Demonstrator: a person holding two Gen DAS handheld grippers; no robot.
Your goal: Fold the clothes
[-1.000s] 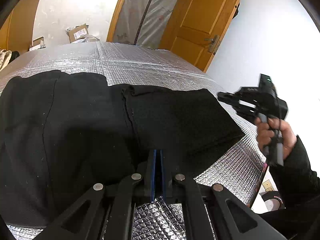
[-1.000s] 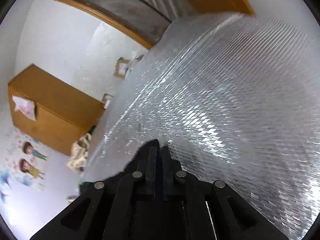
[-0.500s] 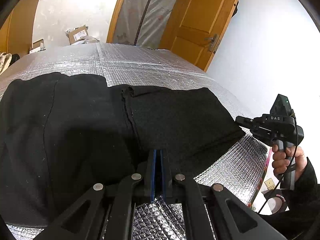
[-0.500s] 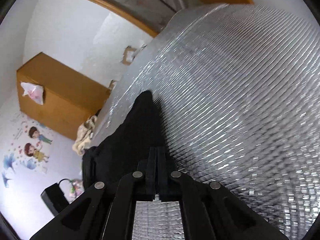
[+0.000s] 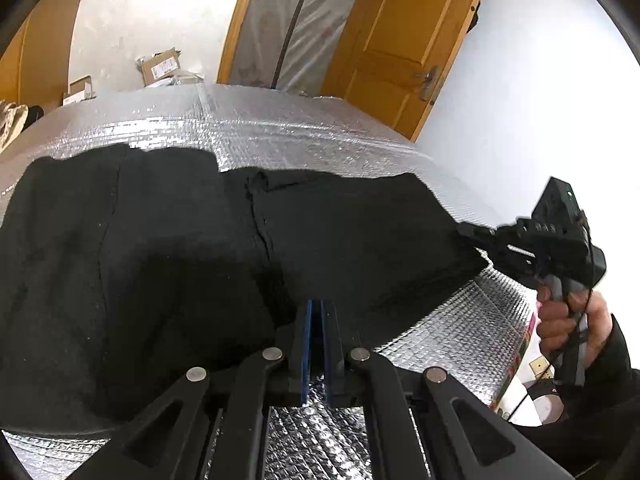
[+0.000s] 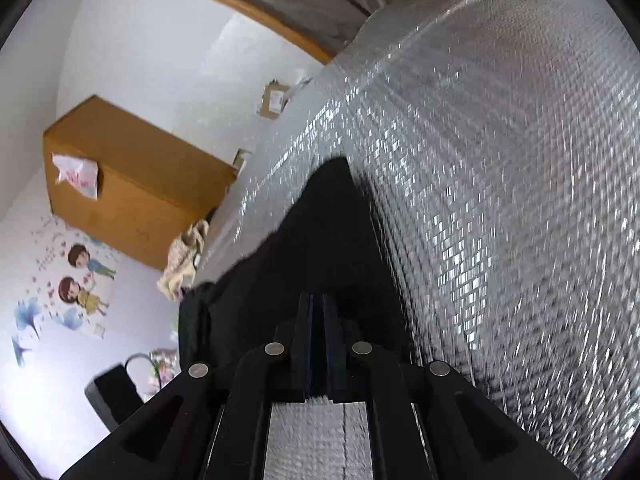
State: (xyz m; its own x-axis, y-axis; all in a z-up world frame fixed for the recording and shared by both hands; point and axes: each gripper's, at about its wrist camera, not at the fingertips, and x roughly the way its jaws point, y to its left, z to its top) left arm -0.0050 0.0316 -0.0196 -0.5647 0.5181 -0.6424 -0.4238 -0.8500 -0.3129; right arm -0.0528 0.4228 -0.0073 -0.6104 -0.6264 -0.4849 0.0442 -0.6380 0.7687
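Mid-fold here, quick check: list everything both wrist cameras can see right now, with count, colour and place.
Garment: one, black, spread flat on the silver cover.
Silver quilted cover: one, over the whole work surface.
Door: one, orange-brown wood, far right wall.
Cardboard boxes: at least two, brown, beyond the far edge.
Cabinet: one, brown, by the wall.
Cartoon stickers: two figures, on the wall.
Left gripper: black, jaws shut at the garment's near edge.
Right gripper: black, shut at the garment's right corner.
Hand: one, holding the right gripper's handle.
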